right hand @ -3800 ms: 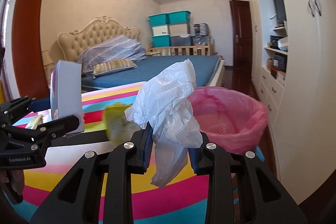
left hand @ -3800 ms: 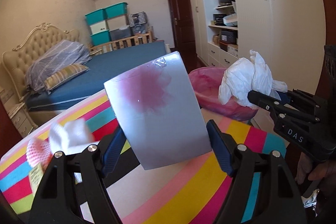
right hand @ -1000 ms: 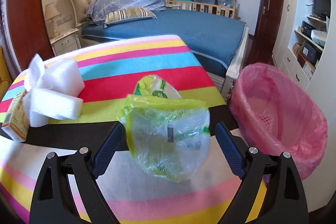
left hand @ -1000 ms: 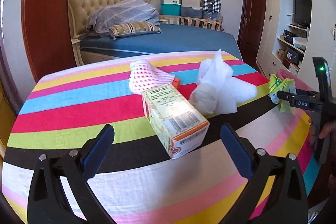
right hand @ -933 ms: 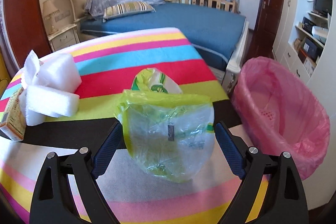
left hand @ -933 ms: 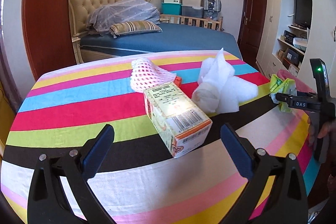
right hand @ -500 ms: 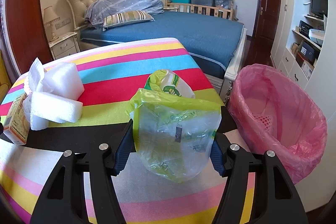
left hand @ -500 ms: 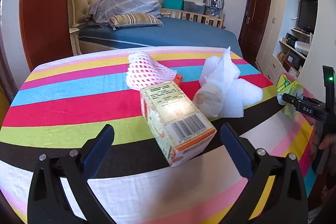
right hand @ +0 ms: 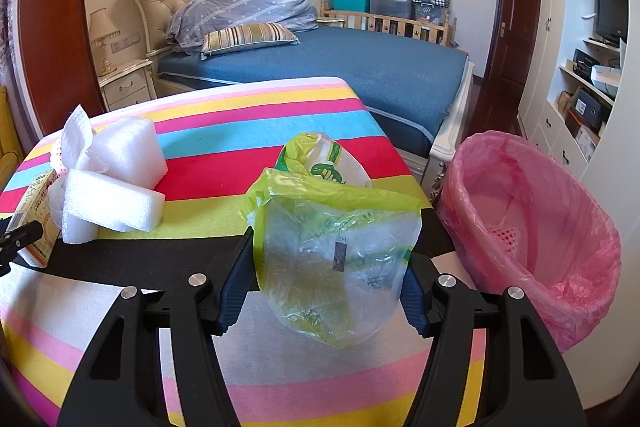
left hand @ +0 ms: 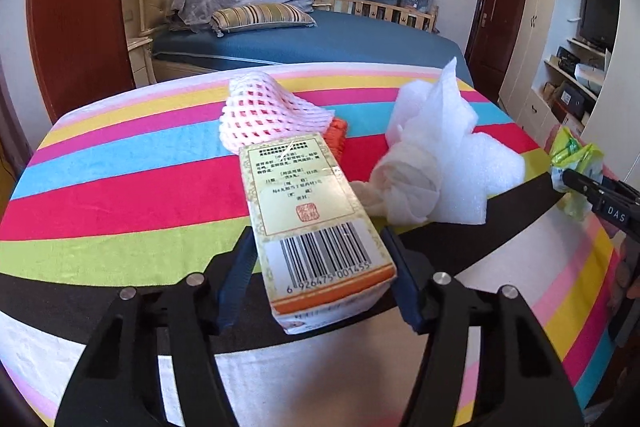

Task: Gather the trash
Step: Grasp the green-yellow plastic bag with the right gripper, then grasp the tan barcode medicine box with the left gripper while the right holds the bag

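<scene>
A cream carton [left hand: 312,211] with a barcode lies on the striped table [left hand: 120,187]. My left gripper [left hand: 318,255] straddles its near end, jaws closing, and both blue pads touch its sides. In the right wrist view a clear and yellow-green plastic bag [right hand: 336,247] stands between the pads of my right gripper [right hand: 332,259], which is shut on it. The pink-lined trash bin [right hand: 532,227] stands off the table's right edge, beside that bag. The left wrist view shows the right gripper [left hand: 600,199] and the bag [left hand: 576,155] at far right.
White foam wrap [left hand: 440,163] lies right of the carton, a pink foam net [left hand: 268,111] and something orange [left hand: 338,133] behind it. A blue bed [right hand: 360,67] lies beyond the table. White cupboards [right hand: 580,67] line the right wall.
My left gripper moved forward and down over the carton and its jaws closed in from wide open. My right gripper's jaws closed onto the plastic bag and have held there.
</scene>
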{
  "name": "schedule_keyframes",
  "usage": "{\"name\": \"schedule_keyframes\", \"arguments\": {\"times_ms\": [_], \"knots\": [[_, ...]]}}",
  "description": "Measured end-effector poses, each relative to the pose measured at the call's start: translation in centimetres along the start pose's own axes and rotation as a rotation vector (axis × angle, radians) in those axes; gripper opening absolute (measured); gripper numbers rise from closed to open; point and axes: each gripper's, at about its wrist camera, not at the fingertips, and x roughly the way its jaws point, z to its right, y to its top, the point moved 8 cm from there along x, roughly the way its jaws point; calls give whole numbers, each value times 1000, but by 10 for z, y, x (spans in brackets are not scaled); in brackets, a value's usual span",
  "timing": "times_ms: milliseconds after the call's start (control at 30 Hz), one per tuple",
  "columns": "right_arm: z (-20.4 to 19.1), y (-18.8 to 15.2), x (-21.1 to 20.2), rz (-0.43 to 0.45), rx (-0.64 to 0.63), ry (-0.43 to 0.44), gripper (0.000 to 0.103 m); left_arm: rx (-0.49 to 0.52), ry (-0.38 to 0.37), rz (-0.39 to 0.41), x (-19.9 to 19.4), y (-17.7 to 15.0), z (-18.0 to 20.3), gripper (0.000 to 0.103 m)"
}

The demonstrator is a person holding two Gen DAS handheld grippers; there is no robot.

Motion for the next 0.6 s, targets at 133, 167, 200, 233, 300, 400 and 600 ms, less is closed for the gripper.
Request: {"name": "schedule_keyframes", "arguments": {"times_ms": [133,167,200,233,300,400,600], "knots": [[2,0,-3,13,15,13,61,-4,2,13,-6,-4,-5,56],[3,0,-4,16,19,15,60,-7,3,16,-8,-5,-6,56],[3,0,-6,21,25,20,60,-11,2,22,-11,-6,-8,56],[3,0,-7,25,29,24,60,-14,0,29,-13,-6,-9,55],[2,-1,-11,32,33,33,60,-16,4,44,-18,-10,-11,55],[-5,-5,-19,40,24,50,60,-16,2,62,-25,-13,-12,55],[-24,-17,-43,66,-12,92,60,14,0,93,-37,-18,-2,54]]}}
